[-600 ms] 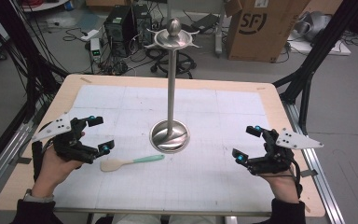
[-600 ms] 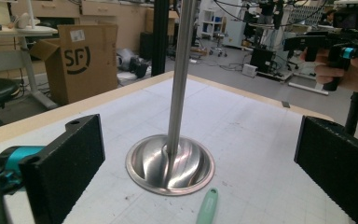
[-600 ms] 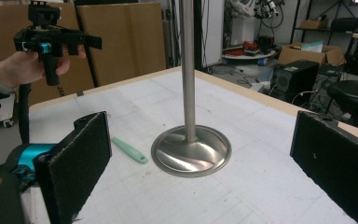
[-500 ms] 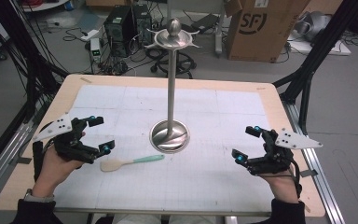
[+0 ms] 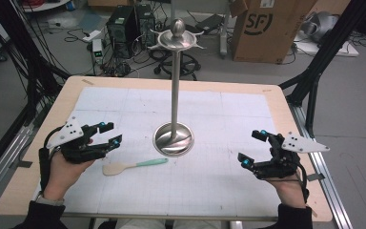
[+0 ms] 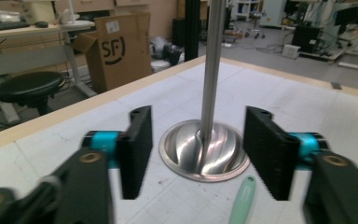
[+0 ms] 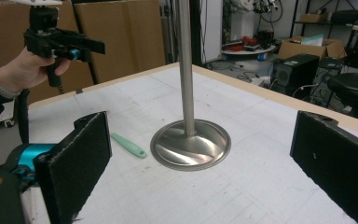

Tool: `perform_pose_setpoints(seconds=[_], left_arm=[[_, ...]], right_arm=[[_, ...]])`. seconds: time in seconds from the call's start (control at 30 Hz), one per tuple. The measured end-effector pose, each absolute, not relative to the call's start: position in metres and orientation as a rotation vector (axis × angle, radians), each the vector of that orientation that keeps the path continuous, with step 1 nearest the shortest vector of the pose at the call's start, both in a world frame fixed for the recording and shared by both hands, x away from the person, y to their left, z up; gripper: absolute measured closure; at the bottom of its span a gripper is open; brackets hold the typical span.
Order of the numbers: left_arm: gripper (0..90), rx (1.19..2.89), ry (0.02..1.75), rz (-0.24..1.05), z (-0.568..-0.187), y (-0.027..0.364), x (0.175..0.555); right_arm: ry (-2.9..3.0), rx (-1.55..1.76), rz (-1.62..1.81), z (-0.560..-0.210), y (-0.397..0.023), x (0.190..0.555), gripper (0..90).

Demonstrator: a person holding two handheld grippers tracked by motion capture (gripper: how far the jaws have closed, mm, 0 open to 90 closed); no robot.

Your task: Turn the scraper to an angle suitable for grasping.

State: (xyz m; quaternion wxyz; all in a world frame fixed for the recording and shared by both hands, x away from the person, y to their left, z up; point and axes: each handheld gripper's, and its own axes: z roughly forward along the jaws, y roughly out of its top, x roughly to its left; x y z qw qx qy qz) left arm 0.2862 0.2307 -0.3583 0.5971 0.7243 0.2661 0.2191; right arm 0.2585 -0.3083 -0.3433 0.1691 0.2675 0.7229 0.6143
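The reach has not begun: the left claw [image 5: 107, 134] hovers open beside the spatula [image 5: 133, 165], which lies flat on the counter [image 5: 228, 114] before the steel stand [image 5: 174, 138]. The right claw [image 5: 253, 147] waits open, empty. Next, I judge, lower the left claw astride the spatula's handle.

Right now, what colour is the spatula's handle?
Mint green; the spatula has a pale wooden blade. The high view shows it best.

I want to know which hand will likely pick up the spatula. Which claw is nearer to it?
The left claw: the wooden spatula with the mint-green handle lies just below its open jaws, while the right claw hovers far across the table.
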Motion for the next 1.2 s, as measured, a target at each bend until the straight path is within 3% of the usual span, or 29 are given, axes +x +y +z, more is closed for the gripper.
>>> perform_pose_setpoints(seconds=[0.27,0.6,0.9,1.07,1.2], left_arm=[[88.9,1.752,0.662,0.446,-0.372,0.223,0.292],[89.8,1.873,0.629,0.400,-0.392,0.204,0.298],[89.8,2.005,0.670,0.300,-0.414,0.192,0.312],[89.7,2.086,0.700,0.331,-0.425,0.190,0.318],[89.7,2.078,0.731,0.276,-0.437,0.196,0.321]], right_arm=[[2.059,0.763,1.745,-0.344,-0.309,0.257,3.9],[2.062,0.771,1.737,-0.347,-0.310,0.255,3.9],[2.078,0.790,1.721,-0.350,-0.311,0.253,3.9],[2.070,0.804,1.712,-0.351,-0.314,0.252,3.9],[2.066,0.815,1.709,-0.353,-0.315,0.251,3.9]])
